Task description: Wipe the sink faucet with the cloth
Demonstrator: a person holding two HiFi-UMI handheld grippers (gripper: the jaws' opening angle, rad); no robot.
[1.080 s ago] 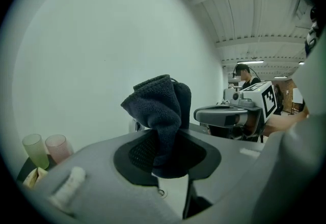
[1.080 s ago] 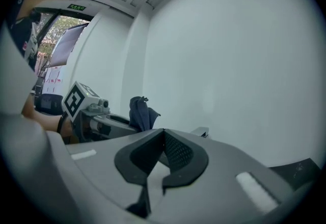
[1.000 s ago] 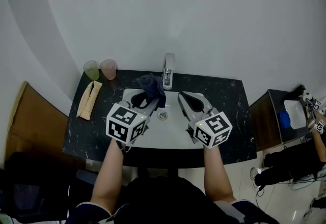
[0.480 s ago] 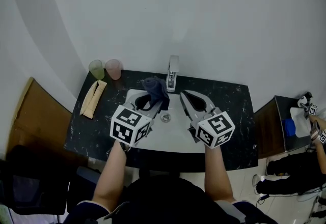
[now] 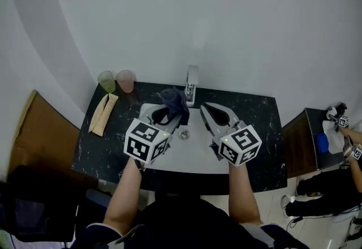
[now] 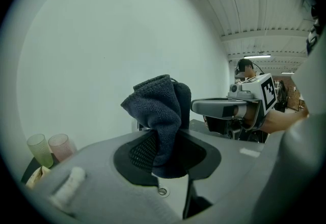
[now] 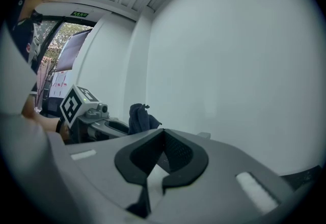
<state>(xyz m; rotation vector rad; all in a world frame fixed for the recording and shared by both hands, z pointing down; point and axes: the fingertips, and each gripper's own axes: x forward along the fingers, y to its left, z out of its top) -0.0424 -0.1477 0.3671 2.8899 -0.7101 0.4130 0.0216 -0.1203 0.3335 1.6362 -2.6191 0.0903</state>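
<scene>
My left tool (image 5: 165, 115) grips the cloth (image 5: 174, 101) bunched at its tip, with the faucet (image 5: 192, 85) near at one o'clock. My right tool (image 5: 208, 110), at three o'clock, is closed and empty.

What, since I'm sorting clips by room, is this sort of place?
Probably a washroom-style vanity corner: a white sink basin set in a black speckled stone counter, a chrome faucet at the plain white wall, and a green translucent cup and a pink translucent cup at its back left corner.

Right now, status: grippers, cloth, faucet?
Left gripper shut on cloth. Right gripper shut, empty. Faucet just beyond cloth, contact unclear. Nothing in the way.
</scene>
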